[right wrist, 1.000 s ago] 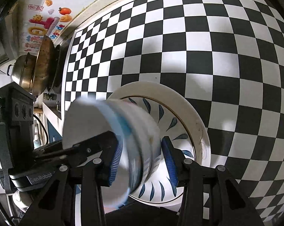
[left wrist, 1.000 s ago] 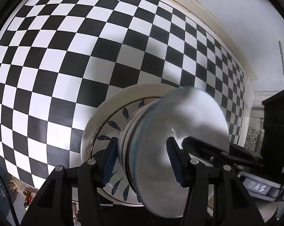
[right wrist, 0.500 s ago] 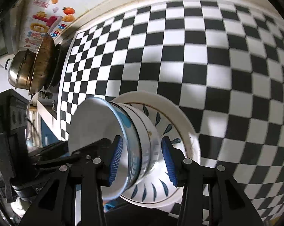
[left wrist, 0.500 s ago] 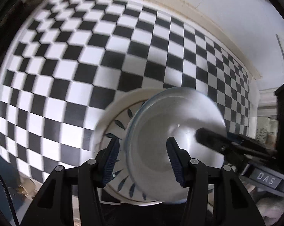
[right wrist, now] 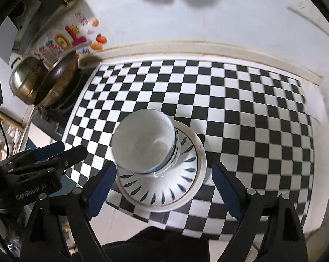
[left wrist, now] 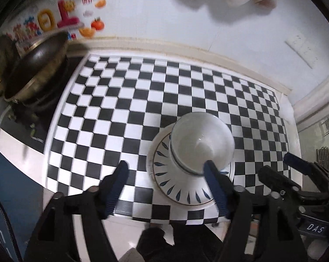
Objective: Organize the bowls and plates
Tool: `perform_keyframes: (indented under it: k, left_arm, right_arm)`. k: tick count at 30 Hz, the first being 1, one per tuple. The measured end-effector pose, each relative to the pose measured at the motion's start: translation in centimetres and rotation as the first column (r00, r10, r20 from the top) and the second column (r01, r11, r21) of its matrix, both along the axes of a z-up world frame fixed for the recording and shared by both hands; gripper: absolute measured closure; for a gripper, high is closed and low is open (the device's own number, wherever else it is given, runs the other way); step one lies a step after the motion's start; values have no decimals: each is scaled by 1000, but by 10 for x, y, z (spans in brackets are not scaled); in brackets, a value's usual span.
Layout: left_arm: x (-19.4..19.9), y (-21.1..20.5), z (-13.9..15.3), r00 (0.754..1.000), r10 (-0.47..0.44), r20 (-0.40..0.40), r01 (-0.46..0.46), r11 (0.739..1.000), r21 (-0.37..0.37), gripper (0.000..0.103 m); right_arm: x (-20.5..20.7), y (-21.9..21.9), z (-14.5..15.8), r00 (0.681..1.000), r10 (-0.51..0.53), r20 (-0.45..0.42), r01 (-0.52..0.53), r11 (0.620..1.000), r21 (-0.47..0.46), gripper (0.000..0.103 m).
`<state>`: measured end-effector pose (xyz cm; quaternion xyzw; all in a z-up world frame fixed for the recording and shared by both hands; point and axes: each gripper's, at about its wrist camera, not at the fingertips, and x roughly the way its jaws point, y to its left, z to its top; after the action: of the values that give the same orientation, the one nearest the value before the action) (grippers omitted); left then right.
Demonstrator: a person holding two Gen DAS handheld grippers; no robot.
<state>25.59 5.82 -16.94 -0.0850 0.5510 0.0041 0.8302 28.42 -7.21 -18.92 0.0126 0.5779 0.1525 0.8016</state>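
While both claws gape empty | bowl stack [right wrist: 143, 144] on plate [right wrist: 186, 187] | steel pot [right wrist: 24, 80] clear only rightward

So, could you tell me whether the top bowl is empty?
Empty: the bowl stands upright, stacked on the plate, and its white inside shows bare down to the bottom in both views.

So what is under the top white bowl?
The white bowl is nested in more bowls, whose number is unclear, on a white plate with blue leaf marks; the plate's centre is covered.

A checkered countertop [right wrist: 240, 113] bears a leaf-patterned plate [right wrist: 186, 166] near its front edge.
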Motion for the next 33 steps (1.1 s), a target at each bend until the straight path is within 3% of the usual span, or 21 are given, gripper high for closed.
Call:
perform_keyframes:
  k: [2,13,19,33]
  left_arm:
    - [-13,1,13,999,-12,40,11,1000,18,13]
    - [-82,-12,85,978,-61,198,51,997,56,12]
    - [-129,-24,121,960,-59,275,40,997,73,12]
    - [-234,-45,163,935,-37,352,-5,993,119,12]
  right_arm:
    - [-16,-1,13,999,-27,41,27,1000,-15,9]
    - [-101,-19,94,967,-135,215,140,990,-9,5]
    - [-157,-33,147,920,-169,353,174,985,19,2]
    - [-273,-54,211,876,-147,460,150,988,30,1]
